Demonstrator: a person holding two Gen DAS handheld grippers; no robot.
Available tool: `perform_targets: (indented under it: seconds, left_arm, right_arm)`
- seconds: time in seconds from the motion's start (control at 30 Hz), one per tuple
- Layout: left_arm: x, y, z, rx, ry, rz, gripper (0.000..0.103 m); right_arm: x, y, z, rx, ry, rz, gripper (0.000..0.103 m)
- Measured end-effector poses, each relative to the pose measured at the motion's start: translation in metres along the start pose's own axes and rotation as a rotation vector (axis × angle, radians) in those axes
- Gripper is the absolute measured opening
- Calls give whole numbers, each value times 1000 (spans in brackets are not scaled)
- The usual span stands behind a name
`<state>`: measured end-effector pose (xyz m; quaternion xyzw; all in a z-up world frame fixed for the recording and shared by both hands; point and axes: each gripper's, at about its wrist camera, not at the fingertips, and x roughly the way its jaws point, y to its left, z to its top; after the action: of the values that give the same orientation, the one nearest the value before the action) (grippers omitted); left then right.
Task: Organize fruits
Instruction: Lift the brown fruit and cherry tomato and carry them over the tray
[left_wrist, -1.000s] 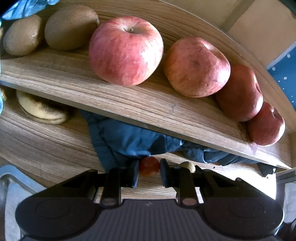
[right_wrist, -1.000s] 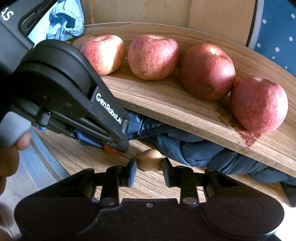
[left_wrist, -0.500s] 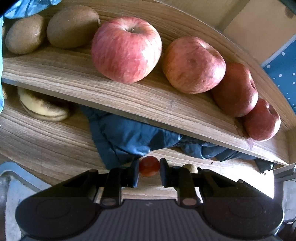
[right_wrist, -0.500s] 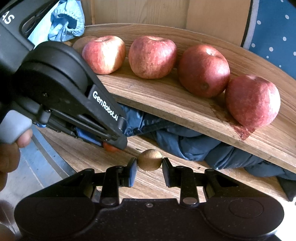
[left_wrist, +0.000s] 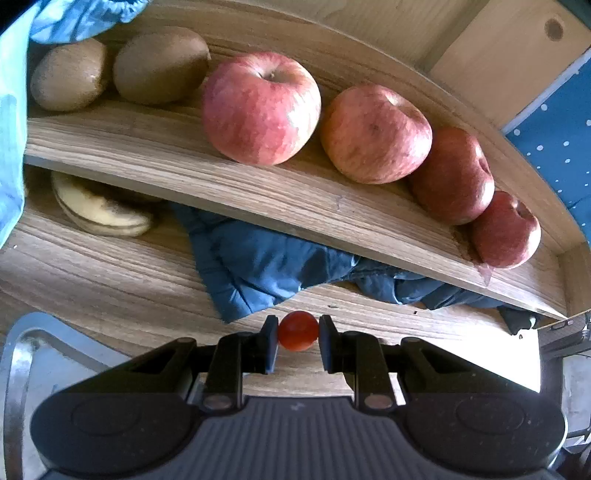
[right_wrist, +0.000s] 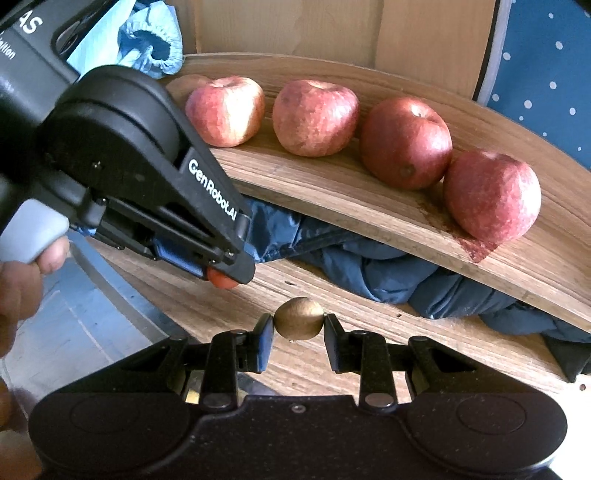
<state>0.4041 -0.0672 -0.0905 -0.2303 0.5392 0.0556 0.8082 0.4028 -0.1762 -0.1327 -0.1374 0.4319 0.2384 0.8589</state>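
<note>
My left gripper (left_wrist: 297, 332) had its fingers closed on a cherry tomato (left_wrist: 297, 330), pinched right between the tips. My right gripper (right_wrist: 299, 325) was clamped the same way on a small brown fruit (right_wrist: 299, 323), likely a kiwi, just right of the left tool. That tool's arm read "GenRobot.AI" (right_wrist: 211, 189). On the upper wooden shelf (left_wrist: 147, 155) sat four red apples (left_wrist: 260, 107) in a row, with two kiwis (left_wrist: 160, 64) at their left. The lower shelf (left_wrist: 92, 266) held a banana (left_wrist: 99, 210) far left and a crumpled blue cloth (left_wrist: 266, 262).
</note>
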Motion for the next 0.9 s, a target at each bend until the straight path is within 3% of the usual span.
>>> perform_targets:
  seconds: [0.47, 0.9]
  left_arm:
    - [-35, 18, -4, 1, -35, 1, 25]
    - [-55, 58, -22, -63, -54, 35, 25]
  right_arm:
    - [-13, 17, -4, -49, -36, -11, 31]
    - [-33, 61, -4, -123, -50, 30, 31]
